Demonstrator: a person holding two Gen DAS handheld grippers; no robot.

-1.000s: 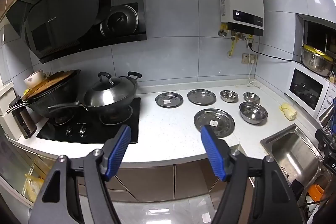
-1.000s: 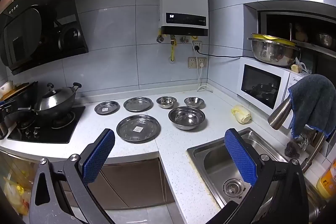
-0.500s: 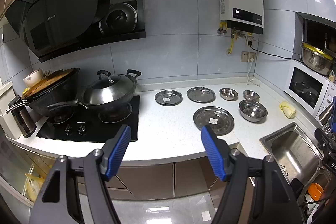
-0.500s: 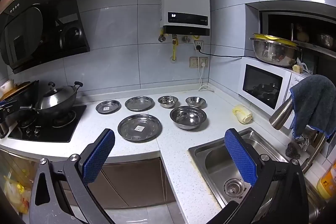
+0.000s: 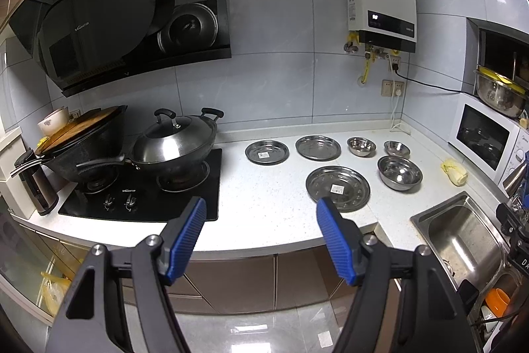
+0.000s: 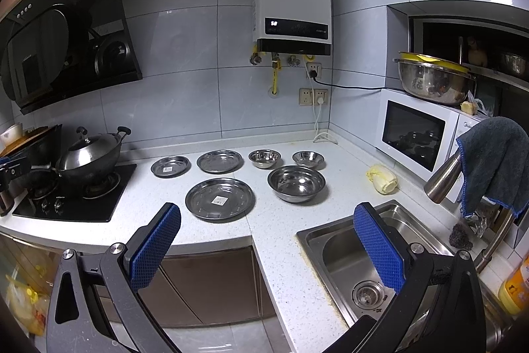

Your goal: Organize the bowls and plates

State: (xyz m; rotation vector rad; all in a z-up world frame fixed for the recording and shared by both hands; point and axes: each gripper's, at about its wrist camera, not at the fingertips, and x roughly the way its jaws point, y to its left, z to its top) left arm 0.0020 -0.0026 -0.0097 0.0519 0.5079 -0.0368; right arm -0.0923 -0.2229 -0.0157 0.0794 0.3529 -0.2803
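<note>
- Lifting these should take little force: the plates and bowls look like thin stainless steel, so I judge them light, stiff, unbreakable, but slick and apt to clatter or slide on the counter [image 6: 271, 230].
- The large plate [image 6: 220, 199] lies flat near the front edge; its raised rim is probably the only place to pinch, from the near side.
- The large bowl [image 6: 296, 183] sits just right of it; one finger inside its wall, one outside, would likely hold best.
- Behind stand two smaller plates [image 6: 170, 166] [image 6: 219, 160] and two small bowls [image 6: 264, 158] [image 6: 308, 158], all apart, shiny; two plates carry a sticker.
- The left claw [image 5: 261, 235] and right claw [image 6: 267, 242] are both spread wide and empty, short of the counter.
</note>
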